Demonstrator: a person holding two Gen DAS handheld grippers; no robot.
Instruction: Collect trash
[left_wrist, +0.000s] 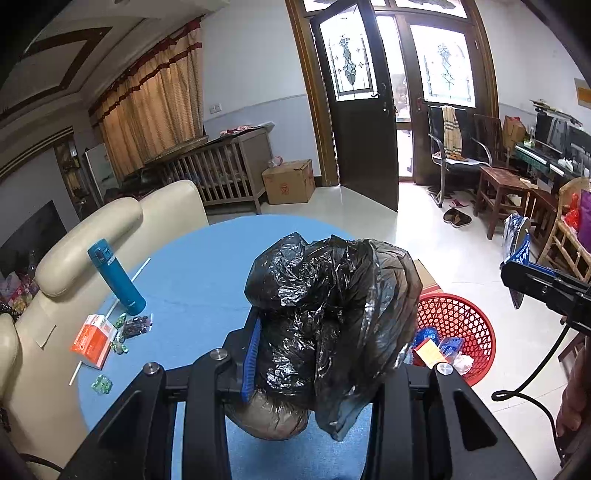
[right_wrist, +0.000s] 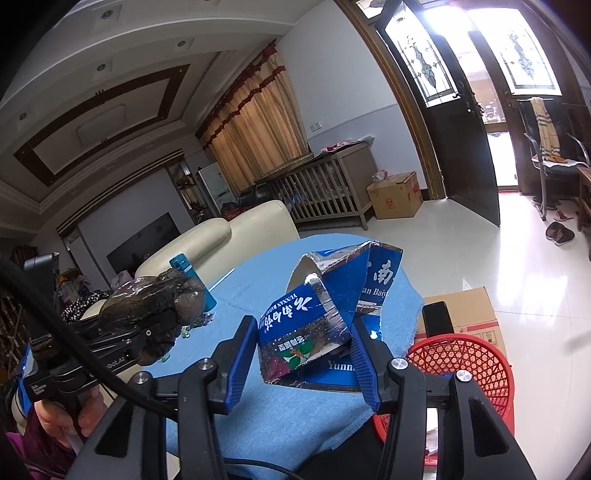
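Note:
My left gripper (left_wrist: 328, 332) is shut on a crumpled black plastic bag (left_wrist: 332, 295), held above the blue table (left_wrist: 192, 280). The bag hides its right finger. From the right wrist view this gripper (right_wrist: 147, 332) and its bag (right_wrist: 159, 299) sit at the left. My right gripper (right_wrist: 303, 354) is shut on a torn, flattened blue carton (right_wrist: 295, 328) with a silver lining, held over the table's edge (right_wrist: 280, 417). That carton (left_wrist: 517, 240) also shows at the far right of the left wrist view. A red mesh basket (left_wrist: 480, 317) (right_wrist: 491, 373) stands on the floor right of the table, with some scraps inside.
On the table's left part lie a teal bottle (left_wrist: 116, 275), an orange box (left_wrist: 92, 339), green and dark wrappers (left_wrist: 135, 325) and white straws. Cream chairs (left_wrist: 85, 236) line the left side. A cardboard box (right_wrist: 472, 314) with a phone (right_wrist: 437, 317) stands behind the basket.

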